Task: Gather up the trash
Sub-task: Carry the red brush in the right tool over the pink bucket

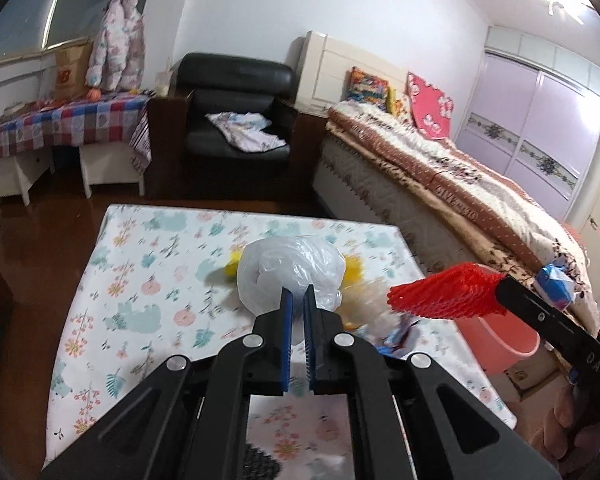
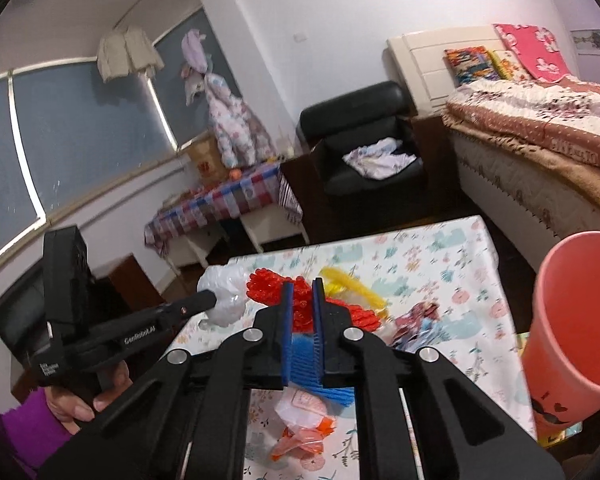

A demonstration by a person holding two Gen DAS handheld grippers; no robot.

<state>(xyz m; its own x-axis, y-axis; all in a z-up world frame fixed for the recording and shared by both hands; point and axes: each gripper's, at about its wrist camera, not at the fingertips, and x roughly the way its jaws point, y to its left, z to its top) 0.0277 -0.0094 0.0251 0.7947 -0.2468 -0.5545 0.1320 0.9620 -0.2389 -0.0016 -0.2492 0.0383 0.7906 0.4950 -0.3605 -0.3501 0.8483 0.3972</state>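
Left gripper [image 1: 298, 294] fingers clenched on a clear plastic bag [image 1: 290, 272], held above the floral surface [image 1: 140, 280]. Right gripper [image 2: 302, 290] fingers clamped on a red foam net [image 2: 300, 304], also above the surface, just right of the bag. More trash on the surface near the bag: yellow foam net [image 2: 356, 286], blue foam net [image 2: 304, 350], wrappers [image 2: 416, 320]. Pink bin [image 2: 576, 320] stands off the surface's right edge, beside the bed [image 1: 460, 176].

One pink bin [image 2: 572, 312], two grippers, one armchair [image 1: 236, 120].
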